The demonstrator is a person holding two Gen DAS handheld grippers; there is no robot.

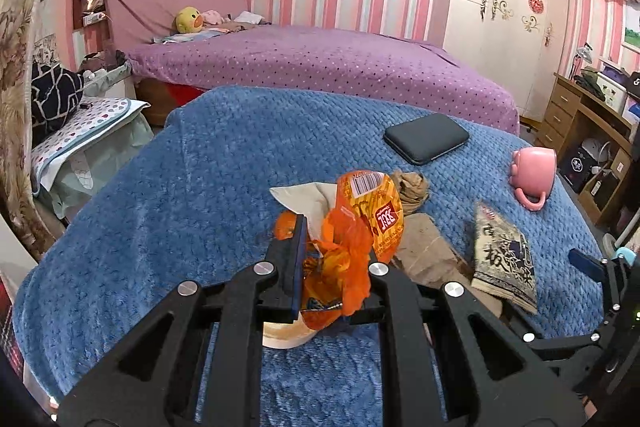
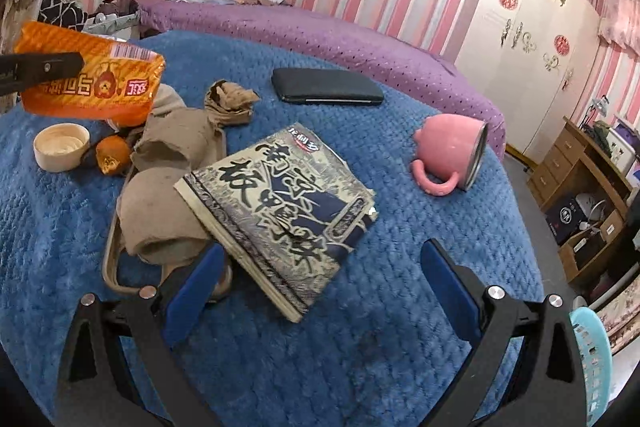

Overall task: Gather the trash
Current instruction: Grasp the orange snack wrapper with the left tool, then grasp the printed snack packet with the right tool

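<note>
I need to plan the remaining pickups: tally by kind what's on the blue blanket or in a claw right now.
Snack wrappers: 3 - orange wrapper in the left claw, small orange wrapper, patterned packet
Beige cloth pieces: 2
Pink mugs: 1
Dark cases: 1
Small white cups: 1
Total: 8

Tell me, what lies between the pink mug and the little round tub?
In the right wrist view, between the pink mug and the round tub: a printed snack packet and crumpled brown paper.

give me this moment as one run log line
left gripper: shut on orange wrapper, lifted off blue blanket | right gripper: open, empty, over patterned packet | pink mug: on its side
</note>
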